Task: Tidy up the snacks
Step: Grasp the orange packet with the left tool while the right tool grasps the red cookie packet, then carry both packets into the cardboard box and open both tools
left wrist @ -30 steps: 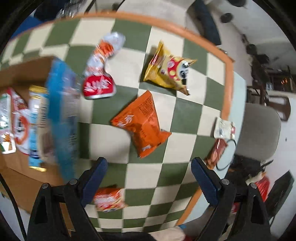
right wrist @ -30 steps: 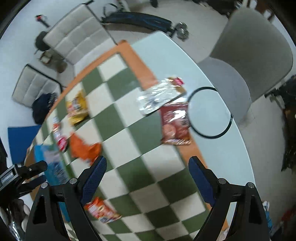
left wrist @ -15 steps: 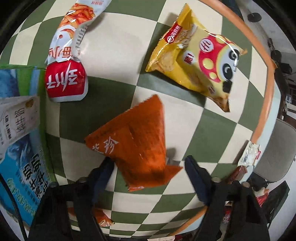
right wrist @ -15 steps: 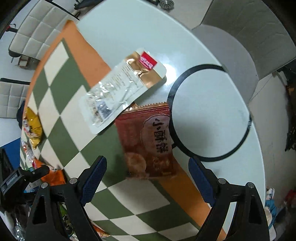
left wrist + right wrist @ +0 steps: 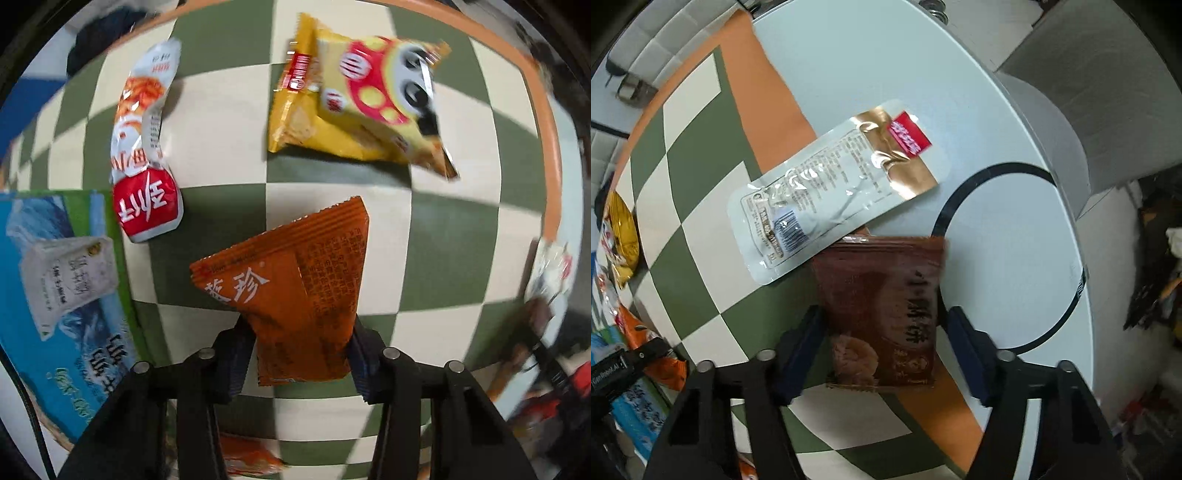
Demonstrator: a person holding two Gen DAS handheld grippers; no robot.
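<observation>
two hand-held grippers point down at a bench (image 5: 871,55) covered by a green-and-cream checked cloth (image 5: 332,188) with an orange border. the left gripper (image 5: 301,350) has its fingers closing in on the narrow lower end of an orange pack (image 5: 291,288); the blue pads sit against both sides of the wrapper, which bulges between them, so the pack looks grasped while it lies on the cloth. above it in the left wrist view, a yellow pack (image 5: 354,96) with a panda face lies on the checks, and to the left a long red-and-white pack (image 5: 147,147) lies curved. a blue box (image 5: 62,295) printed with a milk carton stands just left of the orange pack, and a small white pack (image 5: 554,266) lies at the cloth's right edge. the right gripper (image 5: 884,350) straddles a brown pack (image 5: 882,314) lying half on the cloth's orange border and half on the bare pale bench; its fingers have been closing but a sliver of gap shows on each side, so they stand released around it. a clear-and-gold pack (image 5: 834,188) lies tilted just above the brown one, its lower edge touching or overlapping the brown pack's top. a black ring (image 5: 997,173) is marked on the bench to the right, and a grey chair (image 5: 1089,92) stands beyond the bench edge. the left gripper shows at the lower left of the right wrist view, blurred.
</observation>
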